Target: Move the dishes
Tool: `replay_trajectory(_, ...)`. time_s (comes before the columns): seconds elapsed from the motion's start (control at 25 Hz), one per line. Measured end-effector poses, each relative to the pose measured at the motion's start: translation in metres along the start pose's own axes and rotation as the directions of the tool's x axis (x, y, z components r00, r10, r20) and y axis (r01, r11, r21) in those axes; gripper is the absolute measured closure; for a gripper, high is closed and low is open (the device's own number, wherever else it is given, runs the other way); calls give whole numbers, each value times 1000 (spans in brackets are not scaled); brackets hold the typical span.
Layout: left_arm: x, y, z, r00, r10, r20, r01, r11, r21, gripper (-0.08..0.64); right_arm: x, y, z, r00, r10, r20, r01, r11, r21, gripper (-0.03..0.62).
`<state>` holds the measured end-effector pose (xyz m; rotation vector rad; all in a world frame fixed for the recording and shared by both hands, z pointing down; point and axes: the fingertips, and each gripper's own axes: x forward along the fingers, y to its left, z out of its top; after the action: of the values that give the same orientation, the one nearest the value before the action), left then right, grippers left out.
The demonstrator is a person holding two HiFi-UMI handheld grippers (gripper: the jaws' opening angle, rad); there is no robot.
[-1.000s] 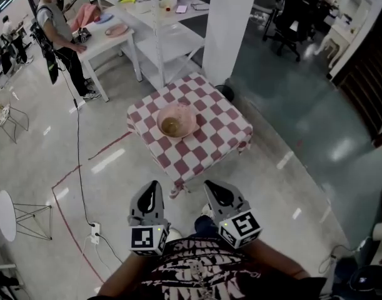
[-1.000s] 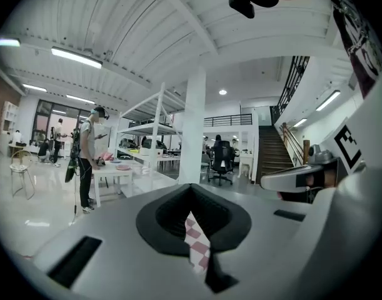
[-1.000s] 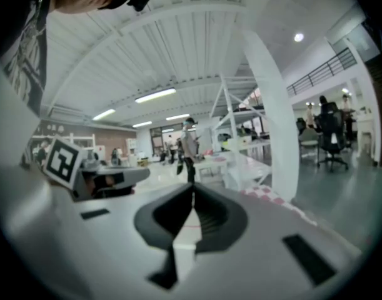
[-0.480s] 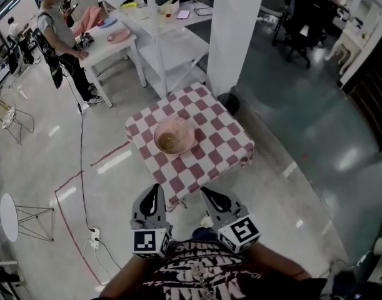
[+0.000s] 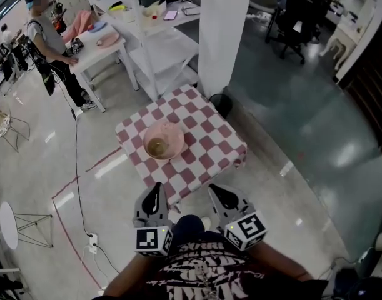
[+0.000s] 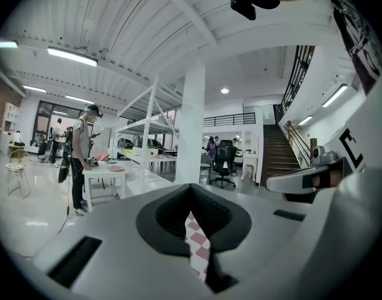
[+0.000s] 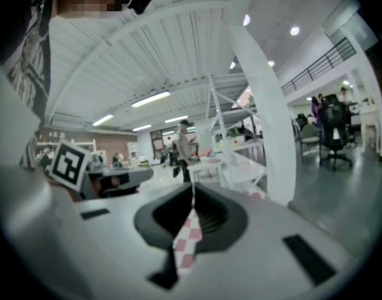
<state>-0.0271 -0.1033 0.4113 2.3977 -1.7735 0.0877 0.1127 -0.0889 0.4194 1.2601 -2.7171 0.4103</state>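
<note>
Head view, looking steeply down on a shiny floor. Far L: a round white stool, a red tape line on the floor, and a cable running down to a power strip. Top L: a person stands at a white table w/ a pink plate on it. Centre: a small square check-cloth table, red and white. The pink bowl, brownish inside, sits on it a bit L of the top's middle; it's the only item on that top. Behind it: white shelving, then a thick white pillar. Bottom centre, close in front of the wearer's black printed shirt: left gripper and right gripper, side by side, both short of the table's near edge, well apart from the bowl, touching nothing. Left gripper view: jaws drawn together, only a thin slit btw the black pads, the table's check pattern showing through it, nothing held. Right gripper view: same, jaws together, a sliver of check pattern in the slit, nothing gripped. Top R: a dark office chair on darker grey floor.
</note>
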Motion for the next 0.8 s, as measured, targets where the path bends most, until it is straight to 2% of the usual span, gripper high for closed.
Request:
replay_trajectory(0.36, 9, 1, 1, 1000, -6, -19, 5, 1000, -24, 534, -1, -11, -3, 999, -20, -36, 21, 999, 37, 557)
replay_trajectory(0.56, -10, 42, -2, 994, 92, -55, -94, 995, -37, 535, 31, 15, -5, 995, 81, -54, -78, 996, 51, 557)
replay_trajectory(0.8, -26, 102, -11, 980, 181, -88, -186, 981, -48, 534, 90, 52, -10, 977, 190, -93, -185, 981, 56, 557)
